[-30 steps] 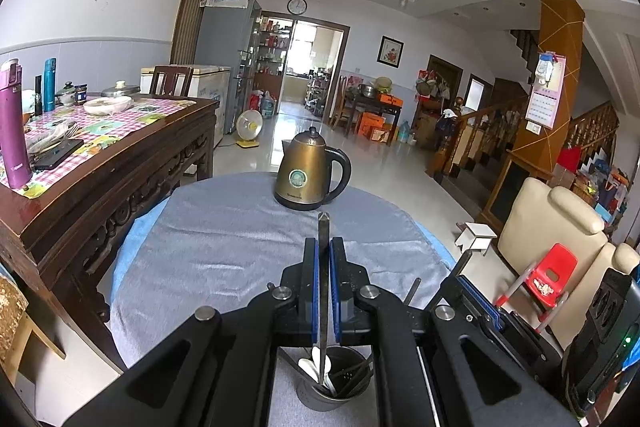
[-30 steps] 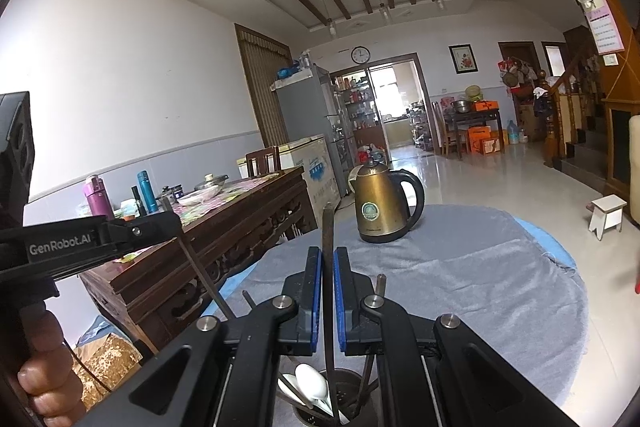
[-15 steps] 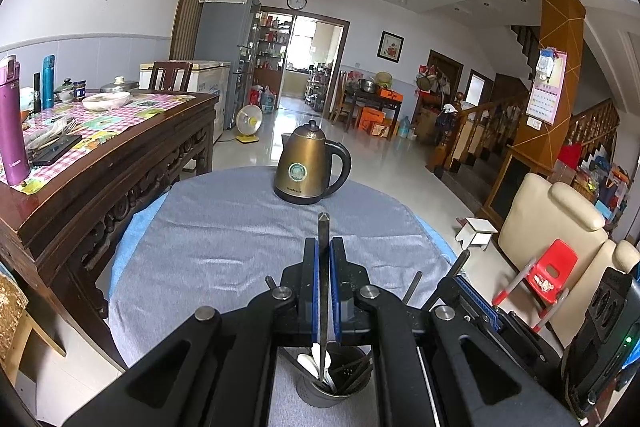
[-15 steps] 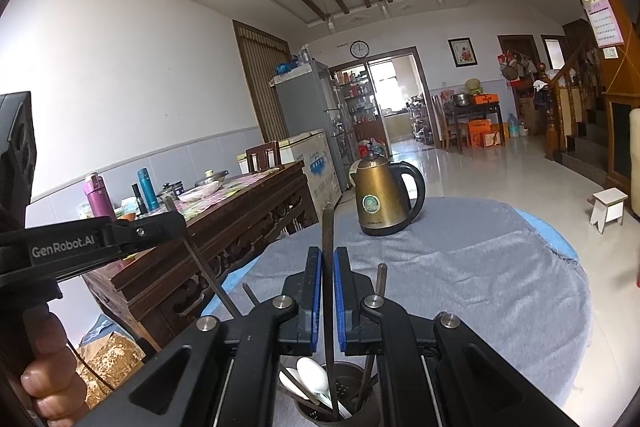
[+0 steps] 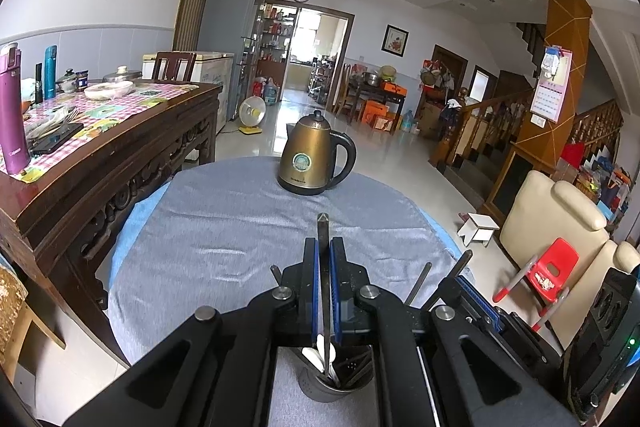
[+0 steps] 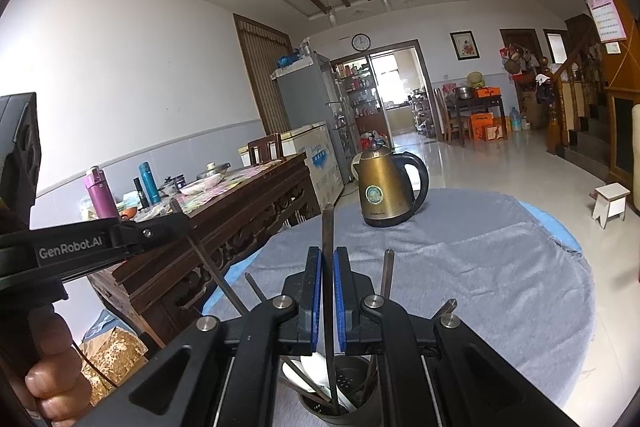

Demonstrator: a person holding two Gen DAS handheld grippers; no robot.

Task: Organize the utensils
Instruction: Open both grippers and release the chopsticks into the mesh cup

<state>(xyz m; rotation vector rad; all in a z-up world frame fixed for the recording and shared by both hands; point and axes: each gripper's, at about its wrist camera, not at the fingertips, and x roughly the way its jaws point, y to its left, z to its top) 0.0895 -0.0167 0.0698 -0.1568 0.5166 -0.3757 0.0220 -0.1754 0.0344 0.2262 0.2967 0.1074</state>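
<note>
A: Where are the utensils right now?

B: Most stand in the dark perforated holder (image 5: pixel 326 385) at the near edge of the round tabletop (image 5: pixel 224 227), which is covered by a grey cloth. White spoons (image 6: pixel 316 367) lean inside it among several dark chopsticks.

A: And the 2 tools?

B: Each one is clenched on a single chopstick. The left tool (image 5: pixel 325 291) pinches a dark chopstick (image 5: pixel 323 227) between its blue pads, and the stick runs upright through the jaws, its lower end down in the holder and its tip poking above the fingers. The right tool (image 6: pixel 328 297) grips another chopstick (image 6: pixel 328 227) the same way, directly over the holder.

A: Can each camera see the other tool?

B: Yes. In the right wrist view the left tool comes in from the left side, with a person's hand (image 6: pixel 52 375) around its grip, and its chopstick slants down toward the holder. In the left wrist view the right tool sits at the lower right.

A: What else is on the tabletop?

B: A bronze electric kettle (image 5: pixel 316 159) with a black handle stands at the far side, well apart from the holder. Left of the tabletop is a carved wooden sideboard (image 5: pixel 100 163) carrying a purple flask (image 5: pixel 12 111), a teal bottle and dishes on a checked cloth.
</note>
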